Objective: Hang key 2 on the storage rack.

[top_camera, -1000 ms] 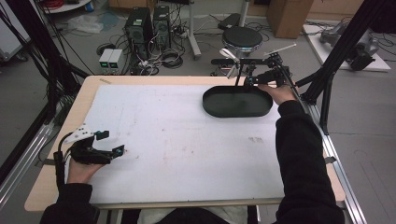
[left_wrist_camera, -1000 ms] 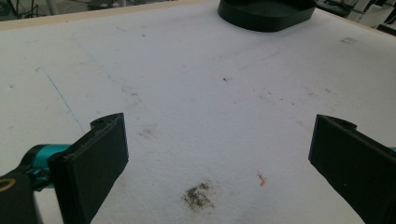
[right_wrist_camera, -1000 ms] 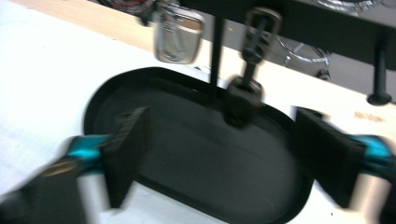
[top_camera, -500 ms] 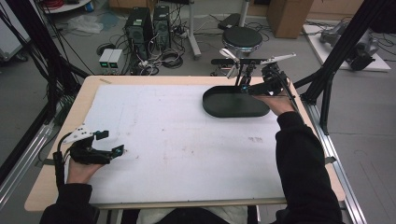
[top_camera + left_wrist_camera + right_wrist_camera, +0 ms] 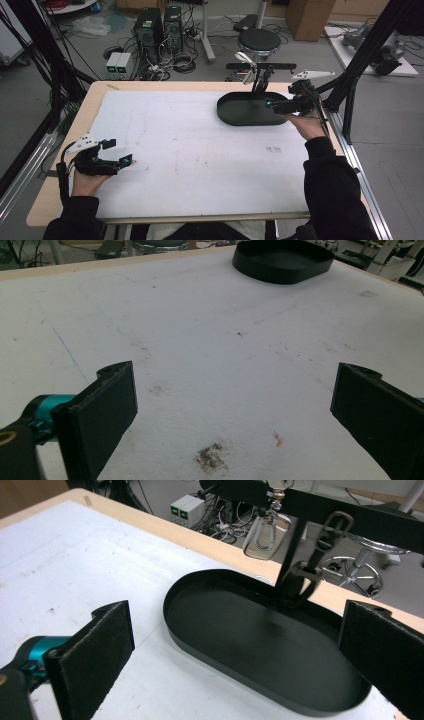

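On the left side of the table, near the front edge, the left hand holds the left gripper low over the white sheet that covers the table top. In the left gripper view its two black jaws stand wide apart, and there is nothing between them but the white sheet. That sheet has small dirty marks on it, with a dark smudge and a little red spot near the jaws. Going right, the middle of the sheet is bare. Farther right, near the back edge of the table, sits a black oval tray with a low rim. A thin black stand rises from the back part of the tray, with a bar across its top and some rings and clips hanging from the bar. Just beside the tray, at its right end, the right hand holds the right gripper. In the right gripper view its jaws are also wide apart and hold nothing, and the tray lies just ahead of them.
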`<control>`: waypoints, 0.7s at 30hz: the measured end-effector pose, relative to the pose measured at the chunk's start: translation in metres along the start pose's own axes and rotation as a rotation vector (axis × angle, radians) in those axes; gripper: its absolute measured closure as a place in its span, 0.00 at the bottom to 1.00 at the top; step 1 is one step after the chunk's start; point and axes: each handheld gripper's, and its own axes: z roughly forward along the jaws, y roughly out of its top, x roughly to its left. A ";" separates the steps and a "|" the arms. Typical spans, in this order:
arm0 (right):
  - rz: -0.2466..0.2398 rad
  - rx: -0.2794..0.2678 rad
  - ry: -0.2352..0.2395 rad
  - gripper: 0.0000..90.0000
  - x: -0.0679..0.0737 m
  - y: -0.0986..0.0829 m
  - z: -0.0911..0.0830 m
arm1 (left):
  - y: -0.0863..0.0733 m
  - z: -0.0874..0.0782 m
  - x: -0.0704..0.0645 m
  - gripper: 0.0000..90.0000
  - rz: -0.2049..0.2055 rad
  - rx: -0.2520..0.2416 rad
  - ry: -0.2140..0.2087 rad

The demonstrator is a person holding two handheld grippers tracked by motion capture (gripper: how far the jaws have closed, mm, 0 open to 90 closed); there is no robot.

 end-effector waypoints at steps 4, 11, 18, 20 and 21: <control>0.006 -0.015 -0.032 0.01 -0.002 -0.006 -0.011 | 0.000 0.000 0.001 0.06 -0.003 -0.005 -0.001; 0.032 -0.026 -0.036 0.01 0.000 -0.022 -0.023 | 0.000 0.000 0.001 0.06 -0.004 -0.011 0.000; 0.033 -0.022 -0.016 0.01 0.001 -0.045 -0.027 | 0.000 0.000 0.001 0.06 -0.008 -0.014 0.000; 0.036 -0.021 -0.012 0.01 0.001 -0.051 -0.027 | 0.001 0.001 0.001 0.06 -0.005 -0.011 -0.002; 0.044 -0.021 -0.008 0.01 0.001 -0.054 -0.027 | 0.000 0.001 0.001 0.06 -0.005 -0.014 -0.001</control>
